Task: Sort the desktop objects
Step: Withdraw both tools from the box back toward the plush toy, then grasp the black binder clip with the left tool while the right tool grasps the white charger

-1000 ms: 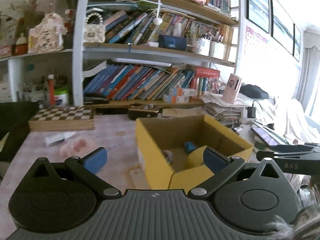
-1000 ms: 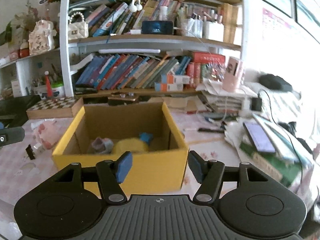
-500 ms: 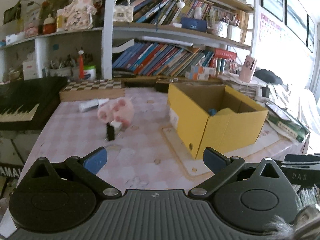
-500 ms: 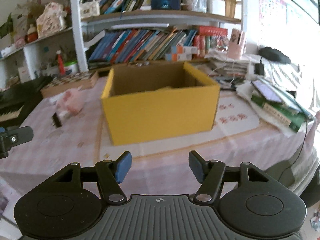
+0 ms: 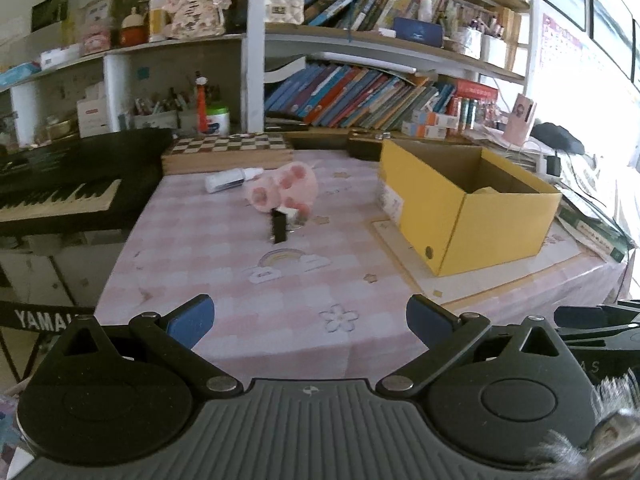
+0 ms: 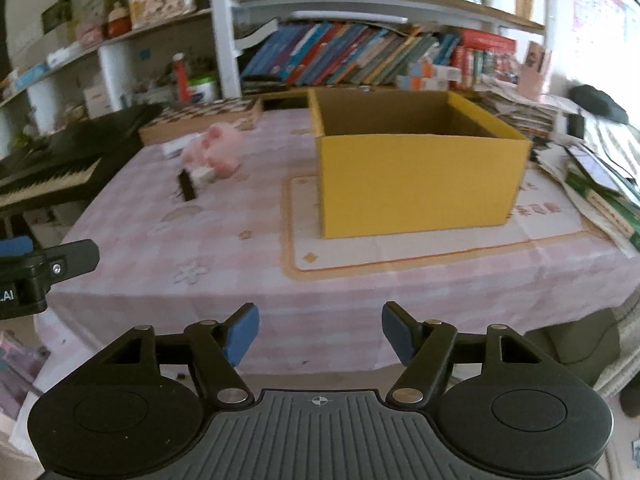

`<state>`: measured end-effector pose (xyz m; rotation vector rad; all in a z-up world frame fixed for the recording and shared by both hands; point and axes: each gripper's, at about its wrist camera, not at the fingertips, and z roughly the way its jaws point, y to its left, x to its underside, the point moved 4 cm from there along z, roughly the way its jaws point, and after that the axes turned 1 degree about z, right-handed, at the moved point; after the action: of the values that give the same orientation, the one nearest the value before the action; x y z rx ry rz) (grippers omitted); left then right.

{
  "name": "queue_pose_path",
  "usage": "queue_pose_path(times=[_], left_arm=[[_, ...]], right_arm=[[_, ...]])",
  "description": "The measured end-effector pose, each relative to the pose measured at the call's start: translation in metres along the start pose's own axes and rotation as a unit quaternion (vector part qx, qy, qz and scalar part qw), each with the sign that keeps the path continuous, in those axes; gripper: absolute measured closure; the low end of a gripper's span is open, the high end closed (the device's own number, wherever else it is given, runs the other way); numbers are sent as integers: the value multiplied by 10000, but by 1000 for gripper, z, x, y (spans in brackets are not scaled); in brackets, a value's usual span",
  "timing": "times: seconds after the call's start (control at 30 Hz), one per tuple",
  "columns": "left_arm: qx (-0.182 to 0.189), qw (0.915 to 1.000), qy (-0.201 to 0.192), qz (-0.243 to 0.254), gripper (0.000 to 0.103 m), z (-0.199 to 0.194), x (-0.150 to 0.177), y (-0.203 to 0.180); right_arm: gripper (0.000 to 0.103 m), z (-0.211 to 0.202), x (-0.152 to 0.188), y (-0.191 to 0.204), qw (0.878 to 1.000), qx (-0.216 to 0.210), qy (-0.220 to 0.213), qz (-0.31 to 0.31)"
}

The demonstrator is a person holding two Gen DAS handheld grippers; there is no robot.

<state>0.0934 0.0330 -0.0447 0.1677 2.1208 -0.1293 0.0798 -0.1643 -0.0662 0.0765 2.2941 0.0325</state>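
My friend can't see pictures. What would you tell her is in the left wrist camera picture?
The open, empty left gripper hovers at the near edge of a pink checked table. A yellow cardboard box stands open to the right. Farther back lie a pink plush toy, a small black object and a white bottle, with crowded bookshelves behind.

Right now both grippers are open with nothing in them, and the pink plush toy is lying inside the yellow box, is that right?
Not quite. The left gripper and right gripper are open with nothing in them, but the pink plush toy is not inside the yellow box. It lies on the tablecloth to the left of the box, as the left wrist view shows.
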Motion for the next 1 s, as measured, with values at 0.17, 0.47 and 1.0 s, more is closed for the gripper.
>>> queue_pose_path(times=[0.17, 0.47, 1.0], left_arm=[[-122, 9999, -33, -100, 0, -6, 2, 17], [-341, 9989, -85, -321, 0, -13, 3, 46], [-397, 9981, 89, -457, 0, 10, 1, 56]], right_arm=[[32, 1, 0, 24, 9996, -176, -10, -197], [32, 4, -5, 59, 9972, -482, -30, -572], [32, 28, -20, 76, 9949, -653, 92, -768]])
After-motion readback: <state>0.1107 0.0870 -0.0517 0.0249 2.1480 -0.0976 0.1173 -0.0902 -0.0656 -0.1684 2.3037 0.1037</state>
